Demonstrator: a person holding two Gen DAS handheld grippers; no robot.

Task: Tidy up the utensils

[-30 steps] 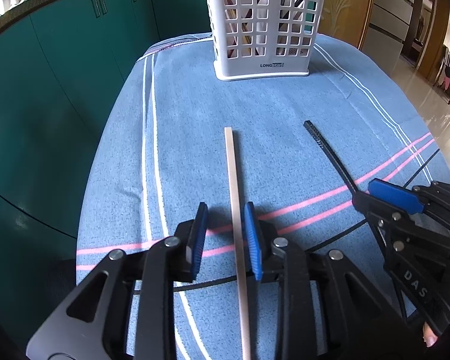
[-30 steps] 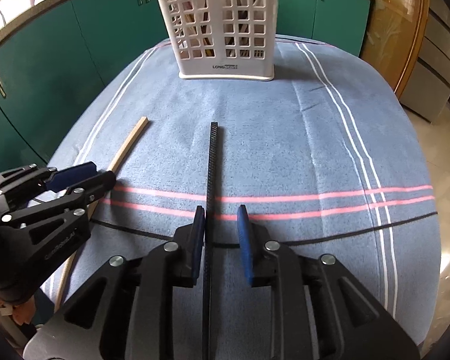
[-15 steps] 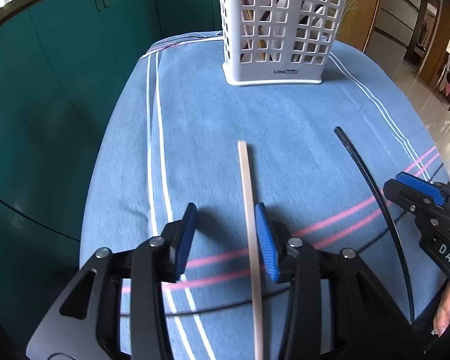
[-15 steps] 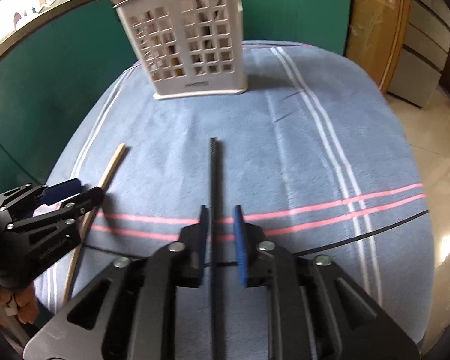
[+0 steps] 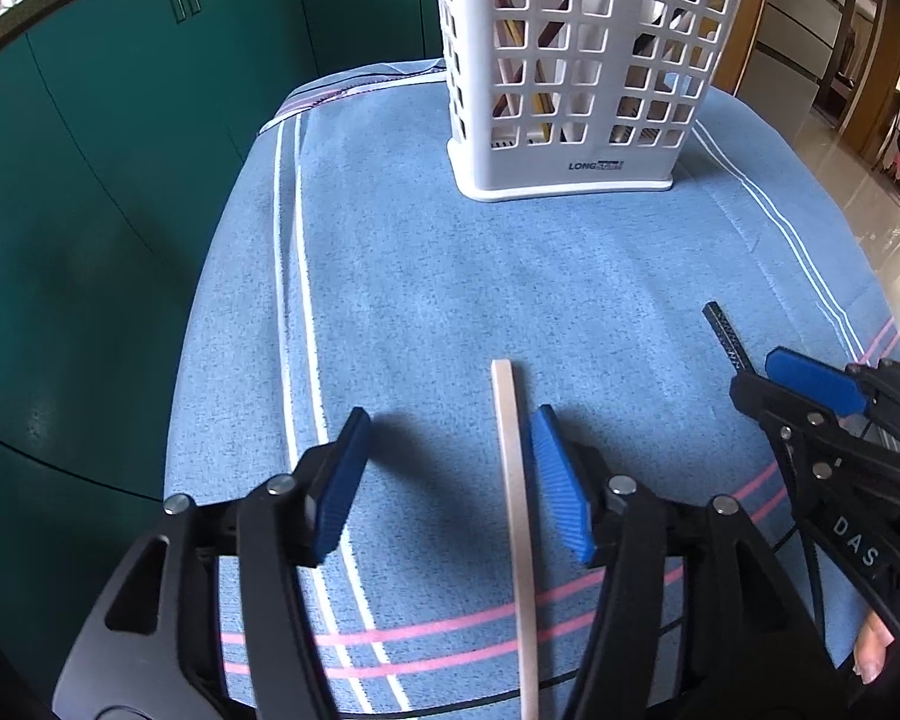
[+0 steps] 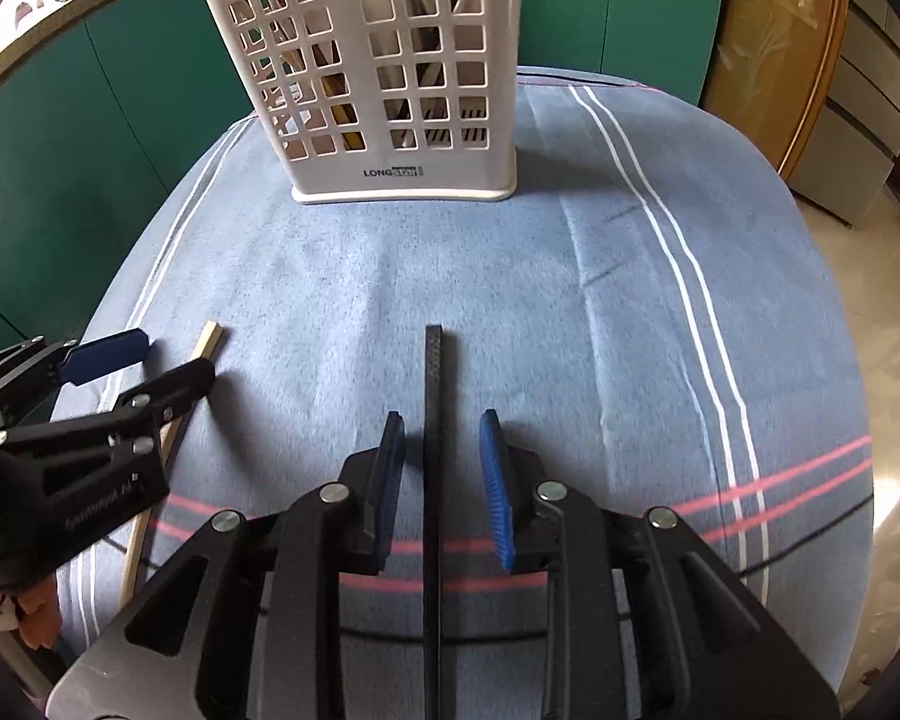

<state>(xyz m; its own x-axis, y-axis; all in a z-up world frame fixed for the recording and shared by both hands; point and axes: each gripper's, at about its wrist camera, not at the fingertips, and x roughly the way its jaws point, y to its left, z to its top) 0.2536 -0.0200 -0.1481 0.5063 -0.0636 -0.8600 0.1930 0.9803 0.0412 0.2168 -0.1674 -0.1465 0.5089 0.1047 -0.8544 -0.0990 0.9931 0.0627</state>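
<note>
Between the blue pads of the left gripper [image 5: 447, 474] lies a pale wooden chopstick [image 5: 513, 480], close against the right-hand pad and clear of the other; the jaws are opening and neither pad presses on it. The right gripper [image 6: 438, 468] likewise straddles a black chopstick [image 6: 433, 420], which runs down the middle of the gap, touching neither pad, while these jaws are also opening. Both chopsticks rest flat on the blue striped cloth [image 6: 600, 312] covering the desk, roughly parallel and near each other, their far ends pointing toward the white plastic utensil basket [image 5: 582, 72]. The basket stands upright at the far end of the cloth, well apart from both chopsticks, with several utensils visible through its grid walls. Green cabinets [image 5: 120, 150] stand beyond the desk's edge.
</note>
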